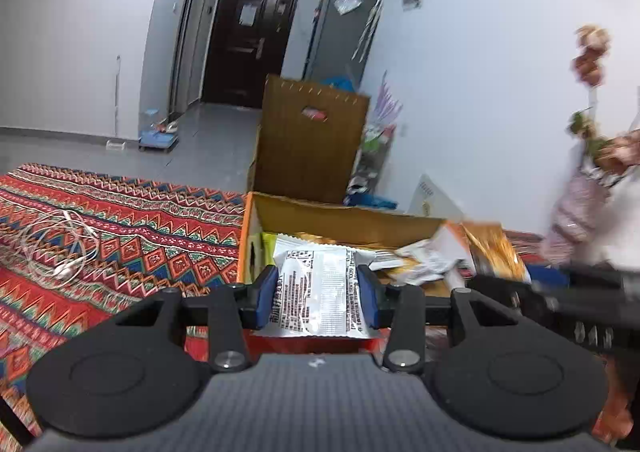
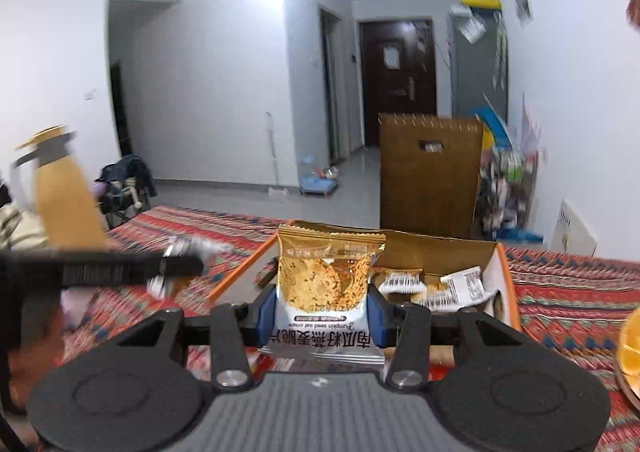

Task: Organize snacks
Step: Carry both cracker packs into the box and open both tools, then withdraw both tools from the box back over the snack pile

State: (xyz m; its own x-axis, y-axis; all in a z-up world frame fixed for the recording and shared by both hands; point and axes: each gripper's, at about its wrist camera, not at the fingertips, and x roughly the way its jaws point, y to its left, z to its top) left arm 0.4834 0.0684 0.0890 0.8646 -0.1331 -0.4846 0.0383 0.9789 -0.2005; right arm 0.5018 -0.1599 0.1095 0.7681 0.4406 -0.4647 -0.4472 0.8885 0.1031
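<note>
My left gripper (image 1: 318, 294) is shut on a silver snack packet (image 1: 320, 288), its printed back facing me, held just in front of the open cardboard snack box (image 1: 344, 218). My right gripper (image 2: 322, 318) is shut on a gold and white oat crisp packet (image 2: 328, 284), held upright in front of the same box (image 2: 440, 248). Several more packets (image 2: 436, 286) lie inside the box. The right gripper shows blurred at the right of the left wrist view (image 1: 560, 292); the left gripper shows blurred at the left of the right wrist view (image 2: 100, 264).
The box sits on a red patterned cloth (image 1: 120, 220). White earphones (image 1: 64, 248) lie on the cloth at left. A tall brown carton (image 1: 308, 140) stands behind the box. A jug of yellow liquid (image 2: 64, 192) is at left, a flower vase (image 1: 576, 204) at right, an orange slice plate (image 2: 630, 348) at far right.
</note>
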